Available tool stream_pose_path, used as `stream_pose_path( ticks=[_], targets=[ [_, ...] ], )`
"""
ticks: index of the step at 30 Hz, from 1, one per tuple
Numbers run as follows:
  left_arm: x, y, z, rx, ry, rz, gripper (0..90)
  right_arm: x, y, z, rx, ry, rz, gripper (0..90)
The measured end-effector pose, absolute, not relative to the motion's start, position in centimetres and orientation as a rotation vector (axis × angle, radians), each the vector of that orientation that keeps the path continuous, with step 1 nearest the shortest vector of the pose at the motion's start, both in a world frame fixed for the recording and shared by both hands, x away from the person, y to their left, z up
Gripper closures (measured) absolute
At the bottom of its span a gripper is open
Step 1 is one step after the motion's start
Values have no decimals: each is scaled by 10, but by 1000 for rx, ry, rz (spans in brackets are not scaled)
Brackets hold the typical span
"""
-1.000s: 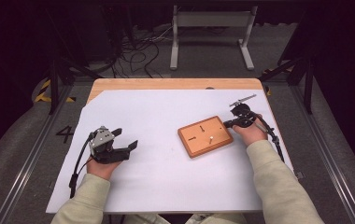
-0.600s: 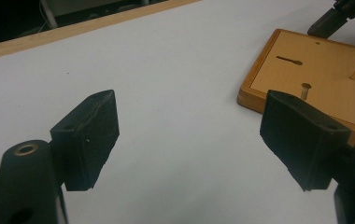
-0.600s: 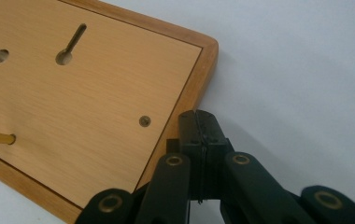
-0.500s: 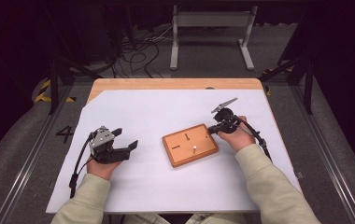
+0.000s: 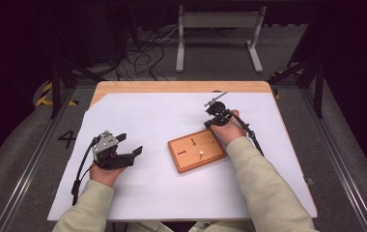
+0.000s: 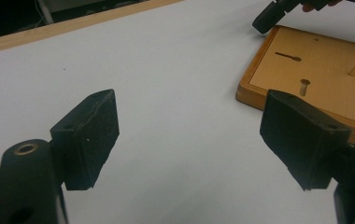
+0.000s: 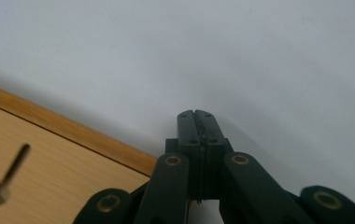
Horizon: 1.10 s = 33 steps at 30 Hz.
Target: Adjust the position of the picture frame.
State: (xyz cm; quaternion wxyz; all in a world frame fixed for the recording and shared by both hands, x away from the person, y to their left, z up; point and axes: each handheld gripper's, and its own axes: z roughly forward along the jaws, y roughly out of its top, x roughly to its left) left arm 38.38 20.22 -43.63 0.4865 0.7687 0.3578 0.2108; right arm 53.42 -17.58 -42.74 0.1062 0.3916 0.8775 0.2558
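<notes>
The right claw is clenched, its two jaws pressed flat together with nothing between them. It stands at the far right corner of the wooden board, just beside the board's rim; I cannot tell whether it touches. The board lies flat on the white sheet that covers the bench, with a small peg upright in it. The left claw is released, jaws wide apart and empty, with the board well apart on its right side.
</notes>
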Motion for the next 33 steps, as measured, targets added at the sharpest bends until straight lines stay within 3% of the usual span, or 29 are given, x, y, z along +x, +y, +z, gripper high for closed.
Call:
stream_pose_path(
  ticks=[13,28,33],
  targets=[
    [383,201,-435,1863,874,506,202,510,-192,-428,1064,2682,655,900],
    [383,190,-432,1893,808,450,232,473,-221,-419,1036,2604,783,900],
    [380,182,-426,1900,753,402,251,450,-240,-397,981,2443,1032,806]
  ],
)
